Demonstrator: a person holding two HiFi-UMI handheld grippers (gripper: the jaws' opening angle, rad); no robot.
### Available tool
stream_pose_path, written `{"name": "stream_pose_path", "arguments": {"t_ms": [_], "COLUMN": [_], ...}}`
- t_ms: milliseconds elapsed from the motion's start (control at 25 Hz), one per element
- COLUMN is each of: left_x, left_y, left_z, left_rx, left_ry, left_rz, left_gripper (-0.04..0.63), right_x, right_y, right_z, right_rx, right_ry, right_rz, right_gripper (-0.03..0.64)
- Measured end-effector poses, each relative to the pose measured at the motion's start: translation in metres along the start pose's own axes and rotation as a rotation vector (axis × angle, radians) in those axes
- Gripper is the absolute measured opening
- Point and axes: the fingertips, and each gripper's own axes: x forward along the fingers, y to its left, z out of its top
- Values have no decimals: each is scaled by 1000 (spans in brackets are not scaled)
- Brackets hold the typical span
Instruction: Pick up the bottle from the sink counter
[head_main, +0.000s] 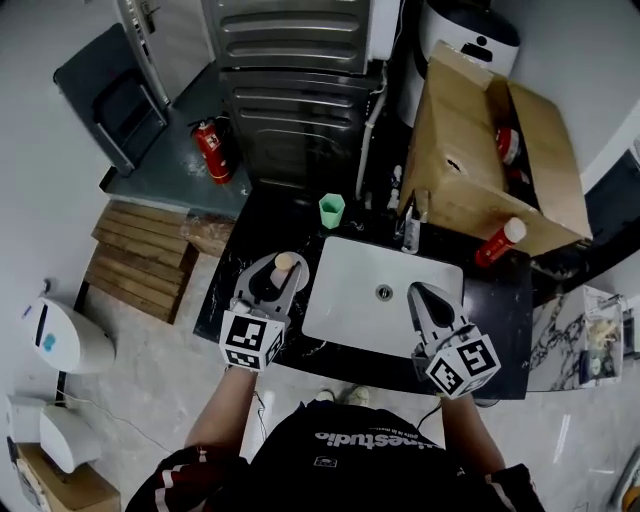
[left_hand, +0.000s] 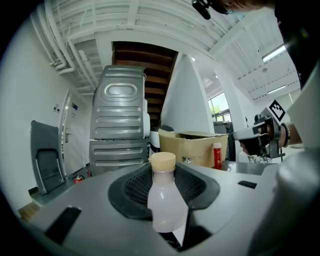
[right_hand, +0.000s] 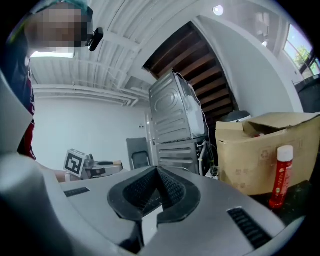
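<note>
while its tan cap pokes up between the fingers (left_hand: 134, 189) of the left gripper (head_main: 279, 271), the milky bottle (left_hand: 163, 200) stands upright in their clasp, both pads closed on its sides, over the dark bench (head_main: 222, 300) just left of the white sink (head_main: 345, 300). whether its base touches the bench i cannot tell. over the sink's right part, the right gripper (head_main: 419, 294) hangs with fingers (right_hand: 172, 192) pressed together on nothing. a green cup (head_main: 332, 209) stands behind the sink, and a red bottle (head_main: 499, 242) leans by a cardboard box (head_main: 465, 165).

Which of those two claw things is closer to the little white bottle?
Left. The left gripper has the bottle clamped between its jaws, beside the sink. The right gripper is apart from it, over the sink, shut and empty.
</note>
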Motion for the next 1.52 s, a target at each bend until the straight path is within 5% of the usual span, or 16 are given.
{"name": "stream_pose_path", "arguments": {"t_ms": [640,1520], "left_x": [-3,-9], "left_y": [-58,-87], "left_z": [54,70], "left_rx": [4,4], "left_ry": [-32,-52], "left_rz": [-63,-118], "left_gripper": [146,146], "right_x": [-83,-99], "right_y": [-53,-39], "right_z": [32,24], "right_rx": [-48,-77], "right_ry": [-54,-55], "right_rz": [-237,-204], "right_gripper": [37,37]}}
